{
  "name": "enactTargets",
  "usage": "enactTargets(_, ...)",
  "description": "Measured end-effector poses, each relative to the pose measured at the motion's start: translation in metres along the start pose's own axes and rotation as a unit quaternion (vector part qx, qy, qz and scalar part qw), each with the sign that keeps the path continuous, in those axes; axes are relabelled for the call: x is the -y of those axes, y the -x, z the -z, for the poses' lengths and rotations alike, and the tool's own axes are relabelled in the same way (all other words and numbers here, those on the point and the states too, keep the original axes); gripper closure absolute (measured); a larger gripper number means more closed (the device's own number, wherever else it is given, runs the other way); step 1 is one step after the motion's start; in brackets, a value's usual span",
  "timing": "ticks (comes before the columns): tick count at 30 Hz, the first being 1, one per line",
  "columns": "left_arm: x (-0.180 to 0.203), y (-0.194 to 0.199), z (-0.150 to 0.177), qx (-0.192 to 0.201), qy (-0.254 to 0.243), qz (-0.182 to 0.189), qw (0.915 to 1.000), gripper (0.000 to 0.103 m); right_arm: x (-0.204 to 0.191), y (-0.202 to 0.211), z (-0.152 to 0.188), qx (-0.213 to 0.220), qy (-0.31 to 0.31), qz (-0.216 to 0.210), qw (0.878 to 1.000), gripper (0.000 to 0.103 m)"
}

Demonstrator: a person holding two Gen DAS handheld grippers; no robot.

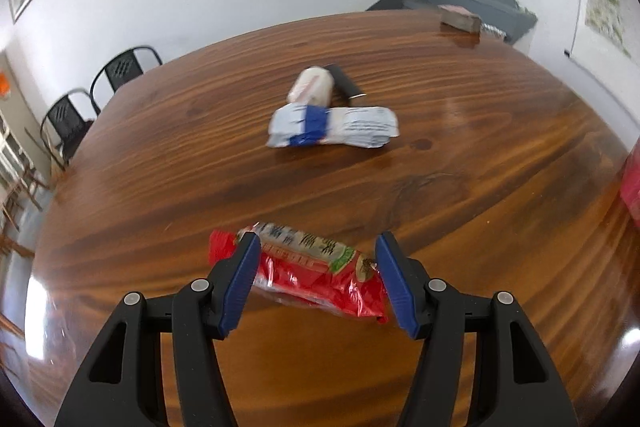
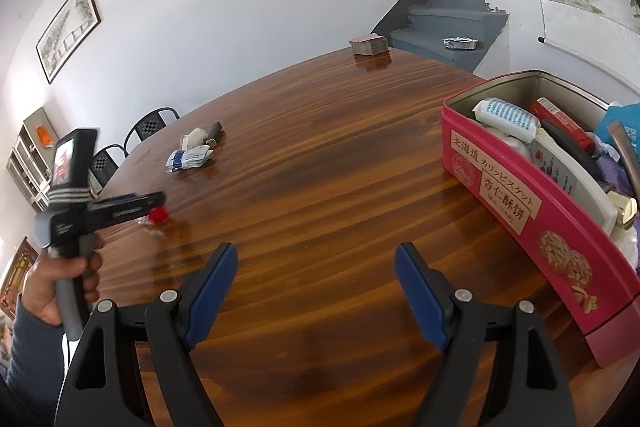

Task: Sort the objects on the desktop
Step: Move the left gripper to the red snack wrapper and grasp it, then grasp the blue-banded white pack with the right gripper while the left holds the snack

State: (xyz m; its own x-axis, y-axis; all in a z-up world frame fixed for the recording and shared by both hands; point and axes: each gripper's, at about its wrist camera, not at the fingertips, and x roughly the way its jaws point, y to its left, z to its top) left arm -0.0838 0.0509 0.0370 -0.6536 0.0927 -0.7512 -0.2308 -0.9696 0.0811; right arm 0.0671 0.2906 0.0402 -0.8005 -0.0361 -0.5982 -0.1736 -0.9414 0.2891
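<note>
With our left gripper (image 1: 316,275) spread wide around the red snack packet (image 1: 308,273), we should close squarely mid-packet, while our right gripper (image 2: 316,291) waits parted, empty.

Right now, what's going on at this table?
A person is tidying loose items off a wooden table into a pink tin that already holds several things. The left tool is open, its fingers on either side of a red snack packet, not yet closed on it. The right tool is open and empty beside the tin. A white-and-blue packet and a small roll lie farther out.
</note>
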Motion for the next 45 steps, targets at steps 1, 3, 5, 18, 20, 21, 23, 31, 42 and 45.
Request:
enactTargets(1,-0.005,0.001,0.001,-0.002,0.010,0.004,0.9999,0.040,0.000,0.000,0.000,0.000,0.000,-0.001,1.000,0.019)
enactTargets(3,-0.013,0.002,0.004,-0.007,0.029,0.018,0.9994,0.040,-0.002,0.000,0.000,0.000,0.002,-0.004,1.000,0.019)
enactTargets(5,-0.017,0.001,0.006,-0.010,0.041,0.025,0.9988,0.040,-0.003,0.000,0.001,-0.001,0.004,-0.005,1.000,0.019)
enactTargets(18,-0.023,0.004,0.024,-0.021,0.063,0.009,0.9977,0.040,-0.002,0.000,0.002,-0.003,0.000,-0.010,1.000,0.019)
enactTargets(20,-0.024,0.001,0.027,-0.028,0.066,0.009,0.9974,0.040,-0.002,0.000,0.002,-0.003,0.000,-0.012,1.000,0.019)
enactTargets(21,-0.024,-0.001,0.027,-0.029,0.066,0.010,0.9974,0.040,-0.001,0.000,0.002,-0.003,0.000,-0.012,1.000,0.019)
enactTargets(23,-0.023,-0.003,0.027,-0.029,0.064,0.010,0.9975,0.040,-0.002,0.000,0.003,-0.004,0.001,-0.012,1.000,0.019)
enactTargets(31,-0.034,-0.011,0.025,-0.026,0.071,0.015,0.9970,0.063,-0.021,-0.013,-0.003,-0.029,0.039,-0.024,0.999,0.019)
enactTargets(42,-0.066,0.014,0.030,0.006,0.079,0.004,0.9969,0.066,-0.083,-0.074,-0.054,-0.066,0.138,-0.083,0.985,0.019)
enactTargets(45,-0.074,0.021,0.034,0.012,0.082,0.004,0.9966,0.066,-0.102,-0.103,-0.064,-0.082,0.152,-0.104,0.979,0.019)
